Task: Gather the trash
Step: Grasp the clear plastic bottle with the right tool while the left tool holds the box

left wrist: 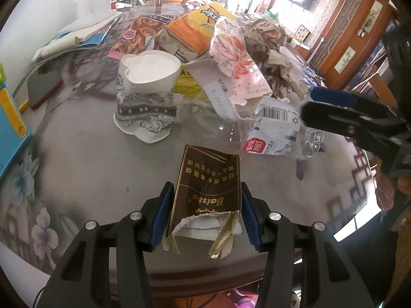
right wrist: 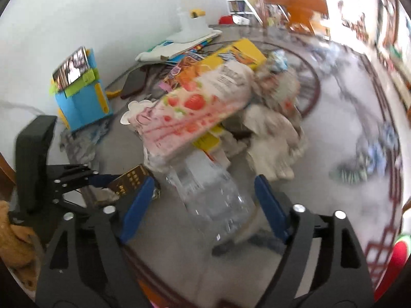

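Observation:
My left gripper [left wrist: 205,195] is shut on a torn brown cigarette pack [left wrist: 206,192], its blue pads against both sides, near the table's front edge. The pack also shows in the right wrist view [right wrist: 129,181]. My right gripper [right wrist: 203,192] is open, its fingers either side of a crushed clear plastic bottle [right wrist: 213,195] without pressing it. The bottle with its white label also lies right of the pack in the left wrist view [left wrist: 277,133], where the right gripper's fingers [left wrist: 341,107] reach over it. A dented paper cup [left wrist: 146,95] stands behind the pack.
A pile of trash fills the table's middle: an orange carton [left wrist: 195,30], a pink strawberry wrapper [right wrist: 190,118], crumpled paper [left wrist: 272,51]. A blue toy [right wrist: 82,97], magazines [left wrist: 84,36] and a dark phone [left wrist: 43,87] lie at the left. The table's front edge [left wrist: 205,269] is close.

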Action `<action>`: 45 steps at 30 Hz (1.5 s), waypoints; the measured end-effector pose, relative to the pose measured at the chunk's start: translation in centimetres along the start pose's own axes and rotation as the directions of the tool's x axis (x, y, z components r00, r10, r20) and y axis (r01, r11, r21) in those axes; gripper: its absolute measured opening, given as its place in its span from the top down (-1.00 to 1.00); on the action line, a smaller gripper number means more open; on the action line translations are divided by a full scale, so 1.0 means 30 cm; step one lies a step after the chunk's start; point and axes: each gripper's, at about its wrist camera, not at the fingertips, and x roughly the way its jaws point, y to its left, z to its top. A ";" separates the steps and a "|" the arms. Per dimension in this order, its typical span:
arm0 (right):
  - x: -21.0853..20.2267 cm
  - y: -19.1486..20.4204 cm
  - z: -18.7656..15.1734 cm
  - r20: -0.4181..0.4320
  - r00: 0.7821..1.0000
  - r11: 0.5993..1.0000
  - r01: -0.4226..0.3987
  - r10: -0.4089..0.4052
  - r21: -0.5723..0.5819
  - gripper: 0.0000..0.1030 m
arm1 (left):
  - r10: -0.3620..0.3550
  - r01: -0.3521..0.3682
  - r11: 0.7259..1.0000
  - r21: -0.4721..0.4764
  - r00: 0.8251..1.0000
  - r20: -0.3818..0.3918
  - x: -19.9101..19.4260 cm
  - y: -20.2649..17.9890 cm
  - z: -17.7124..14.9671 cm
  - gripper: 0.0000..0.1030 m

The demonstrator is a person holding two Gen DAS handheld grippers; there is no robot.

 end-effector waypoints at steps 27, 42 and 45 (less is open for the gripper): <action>0.100 0.027 -0.017 -0.149 0.989 1.000 -0.004 0.002 -0.015 -0.48 | -0.026 0.025 0.996 -0.088 1.000 -0.011 0.005 0.082 -0.023 0.07; -0.003 -0.062 -0.042 -0.061 0.976 0.966 -0.195 0.208 0.169 0.07 | -0.056 0.057 0.996 -0.063 0.998 0.024 -0.024 0.026 0.004 0.07; -0.035 -0.086 -0.053 -0.032 0.982 0.967 -0.178 0.187 0.180 0.07 | -0.062 0.063 0.997 -0.041 0.998 0.032 -0.030 -0.005 0.015 0.07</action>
